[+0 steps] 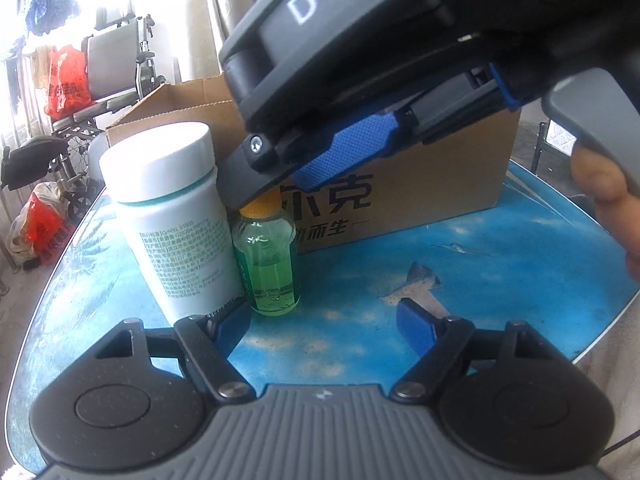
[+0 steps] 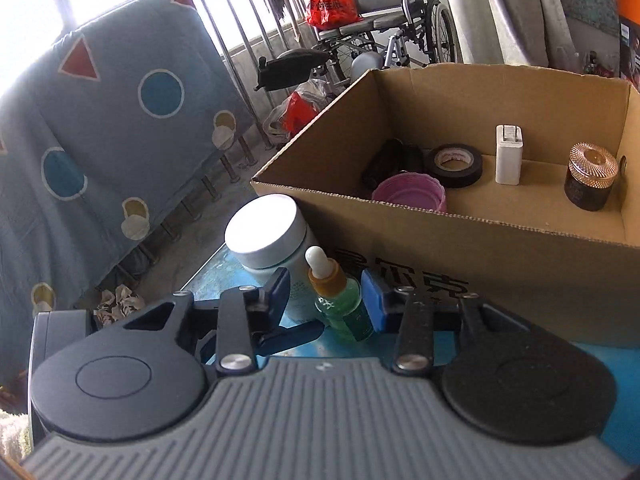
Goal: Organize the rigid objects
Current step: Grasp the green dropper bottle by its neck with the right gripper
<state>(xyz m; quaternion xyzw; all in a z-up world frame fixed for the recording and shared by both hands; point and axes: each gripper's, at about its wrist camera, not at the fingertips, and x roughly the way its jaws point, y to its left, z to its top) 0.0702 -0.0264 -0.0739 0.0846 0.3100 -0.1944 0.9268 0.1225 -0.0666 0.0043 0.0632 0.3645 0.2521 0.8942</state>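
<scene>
A round table (image 1: 500, 264) with a glossy blue ocean print holds an open cardboard box (image 2: 500, 248) printed with Chinese characters. Just in front of the box stand two containers, touching or nearly touching each other: a tall white plastic bottle (image 1: 176, 224) with a wide white cap and a printed label, and a small dropper bottle (image 2: 340, 304) of green liquid with an orange collar and white bulb.

The right gripper (image 2: 326, 300) reaches down over the dropper bottle, its blue-padded fingers (image 2: 372, 300) on either side of the bottle's neck. The jaws stand narrowed around it, but whether the pads actually press on the bottle cannot be told. A person's hand (image 1: 604, 196) grips the tool's grey handle at the right edge of the left wrist view.

The left gripper (image 1: 322, 328) hovers low over the table in front of both bottles, its jaws spread wide and released, nothing between them. Its left finger tip sits close to the base of the white bottle.

Inside the box are a roll of black tape (image 2: 456, 166), a white charger plug (image 2: 509, 160) standing upright, a dark glass jar (image 2: 590, 182) with a copper-coloured lid, a pink ribbed container (image 2: 408, 194), and a dark object too shadowed to identify.

A wheelchair (image 2: 392, 20) with a red plastic bag (image 2: 328, 0) stands behind.
</scene>
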